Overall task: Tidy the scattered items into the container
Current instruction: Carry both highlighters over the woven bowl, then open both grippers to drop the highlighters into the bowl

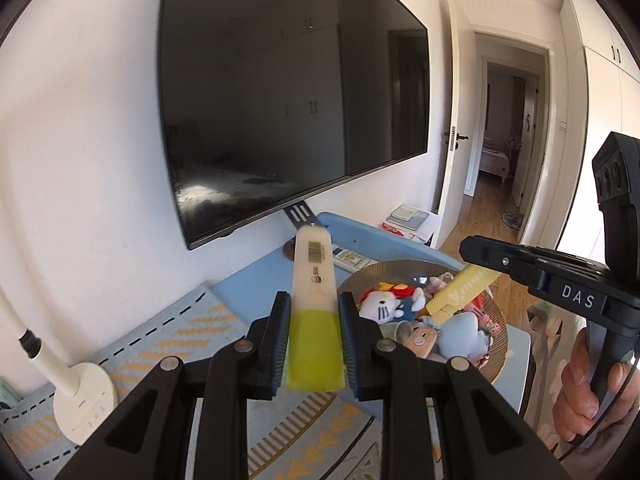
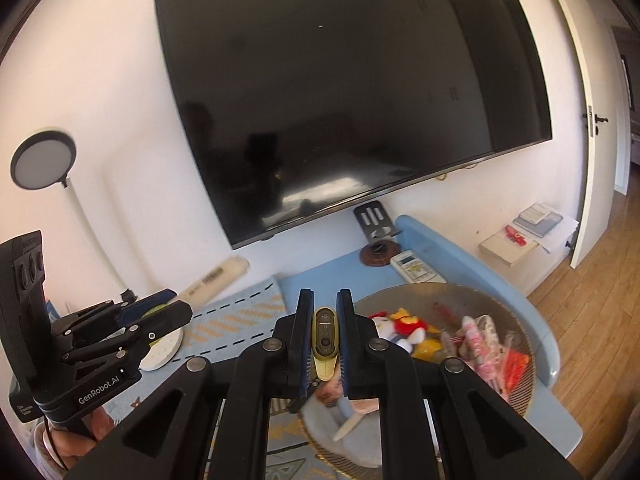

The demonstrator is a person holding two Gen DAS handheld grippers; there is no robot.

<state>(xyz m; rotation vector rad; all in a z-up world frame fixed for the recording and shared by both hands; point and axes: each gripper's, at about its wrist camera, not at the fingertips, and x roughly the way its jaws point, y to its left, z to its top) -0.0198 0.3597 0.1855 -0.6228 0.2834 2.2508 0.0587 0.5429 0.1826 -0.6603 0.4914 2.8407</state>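
My left gripper (image 1: 314, 304) is shut on a tube (image 1: 313, 280) with a yellow cap end and a cream body bearing a barcode, held upright over the blue table left of the bowl. The round glass bowl (image 1: 400, 265) holds several plush toys and small packets. In the right wrist view my right gripper (image 2: 325, 300) is shut on a slim yellow device (image 2: 324, 340) with buttons, above the near left part of the bowl (image 2: 420, 286). Each gripper shows in the other's view: the right gripper (image 1: 476, 254) over the bowl, the left gripper (image 2: 172, 304) with its tube (image 2: 216, 278).
A large dark TV (image 1: 288, 92) hangs on the wall behind. On the blue table (image 2: 328, 276) lie a patterned mat (image 1: 168, 332), a white lamp base (image 1: 86, 400), a white remote (image 2: 418, 268) and a wooden coaster (image 2: 380, 254). An open doorway (image 1: 508, 132) is at the right.
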